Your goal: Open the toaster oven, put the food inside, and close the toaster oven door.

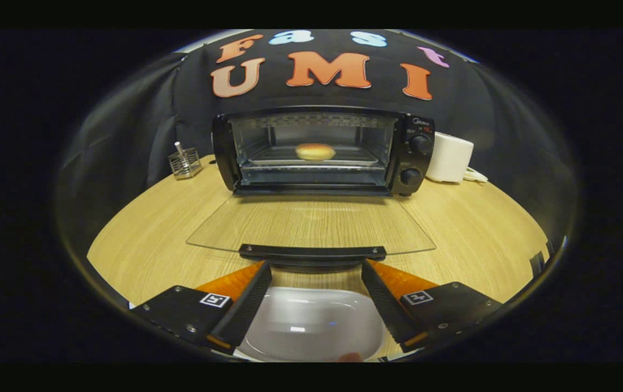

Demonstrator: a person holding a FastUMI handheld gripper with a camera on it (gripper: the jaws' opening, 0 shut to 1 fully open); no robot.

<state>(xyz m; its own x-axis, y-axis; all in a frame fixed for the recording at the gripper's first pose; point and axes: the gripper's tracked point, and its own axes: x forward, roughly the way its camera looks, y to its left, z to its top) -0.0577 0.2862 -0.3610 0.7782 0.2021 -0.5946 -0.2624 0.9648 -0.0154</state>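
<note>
With the door (311,226) down, we see the bun (315,151) inside the toaster oven (322,151).
Our gripper (314,269) jaws stand wide and hold nothing, door handle (312,252) just ahead, bun well beyond.

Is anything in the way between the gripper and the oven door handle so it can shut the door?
Nothing visible is. The gripper is open, its fingers apart just short of the door handle. The glass door lies flat open, and the bun already sits inside the toaster oven.
</note>
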